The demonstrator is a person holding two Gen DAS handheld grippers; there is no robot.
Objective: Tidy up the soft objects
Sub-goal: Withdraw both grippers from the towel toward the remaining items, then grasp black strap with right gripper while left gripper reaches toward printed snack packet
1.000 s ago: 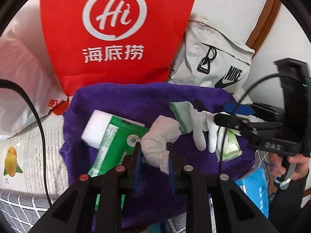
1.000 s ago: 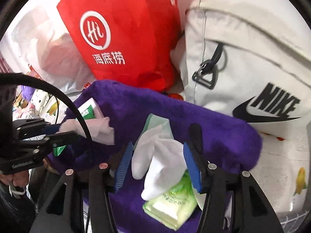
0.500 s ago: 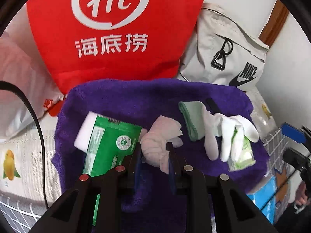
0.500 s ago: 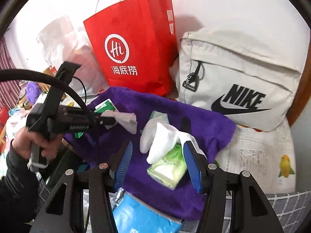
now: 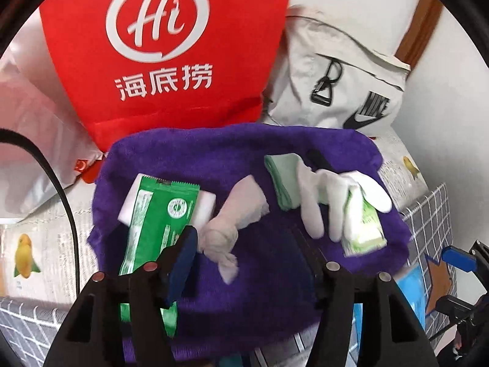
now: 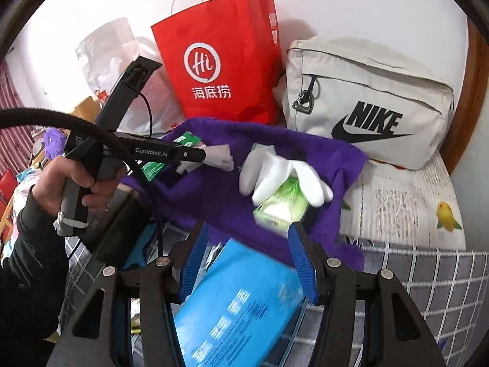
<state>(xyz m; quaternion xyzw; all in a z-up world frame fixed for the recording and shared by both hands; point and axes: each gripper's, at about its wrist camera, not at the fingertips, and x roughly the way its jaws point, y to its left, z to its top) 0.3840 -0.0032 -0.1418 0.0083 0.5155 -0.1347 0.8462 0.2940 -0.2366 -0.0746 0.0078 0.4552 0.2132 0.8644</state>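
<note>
A purple towel (image 5: 214,153) carries a green packet (image 5: 159,214) on a white sponge block (image 5: 204,211), a crumpled white cloth (image 5: 232,217), a white glove (image 5: 314,189) and a green tissue pack (image 5: 360,226). My left gripper (image 5: 244,253) hovers over the towel's near side with its jaws opening. The cloth lies loose between them, close to the left pad. In the right wrist view my right gripper (image 6: 249,260) stands open and empty, drawn back off the towel (image 6: 214,198) above a blue pack. The glove (image 6: 275,171) drapes over the tissue pack (image 6: 281,205) ahead of it.
A red paper bag (image 5: 168,46) and a pale Nike bag (image 6: 366,107) stand against the wall behind the towel. A clear plastic bag (image 5: 27,122) lies at the left. A blue pack (image 6: 238,299) sits below the right gripper. A hand (image 6: 70,183) holds the left gripper.
The left jaws have spread and let go of the white cloth, which now rests on the towel. The right gripper has pulled back and up from the glove, still open.
</note>
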